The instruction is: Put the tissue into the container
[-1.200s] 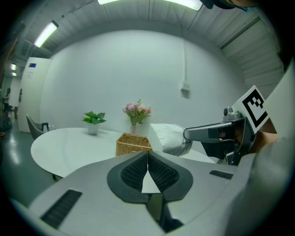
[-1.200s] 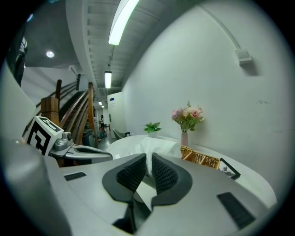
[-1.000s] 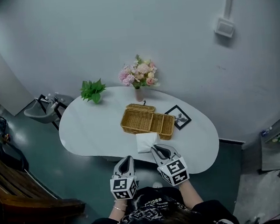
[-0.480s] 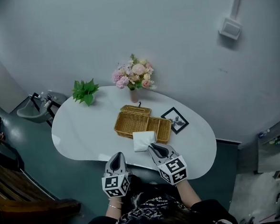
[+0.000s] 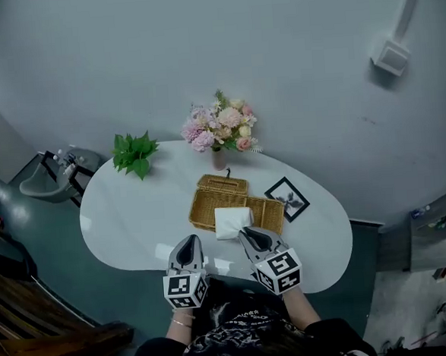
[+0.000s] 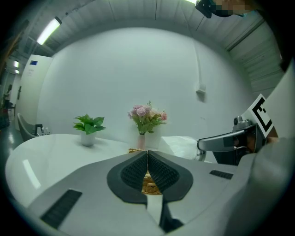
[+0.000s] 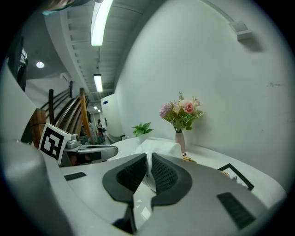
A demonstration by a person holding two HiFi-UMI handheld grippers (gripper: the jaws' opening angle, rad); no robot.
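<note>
A white folded tissue (image 5: pixel 232 221) hangs over the front rim of the woven wicker basket (image 5: pixel 203 208) on the white table (image 5: pixel 130 210). My right gripper (image 5: pixel 247 233) is shut on the tissue's near edge; in the right gripper view the tissue (image 7: pixel 159 148) sticks out past the pinching pads of that gripper (image 7: pixel 149 157). My left gripper (image 5: pixel 187 247) hovers over the table's front edge, left of the tissue, shut with nothing in it. In the left gripper view its pads (image 6: pixel 147 171) meet, and the tissue (image 6: pixel 181 146) shows at the right.
A vase of pink flowers (image 5: pixel 219 128) stands behind the basket, a potted green plant (image 5: pixel 134 152) at the table's back left, and a black picture frame (image 5: pixel 287 198) lies to the right of the basket. A wooden chair (image 5: pixel 36 331) stands on the floor at the left.
The right gripper has carried the tissue forward from the table in front of the basket to over its front rim. The left gripper has moved forward a little too.
</note>
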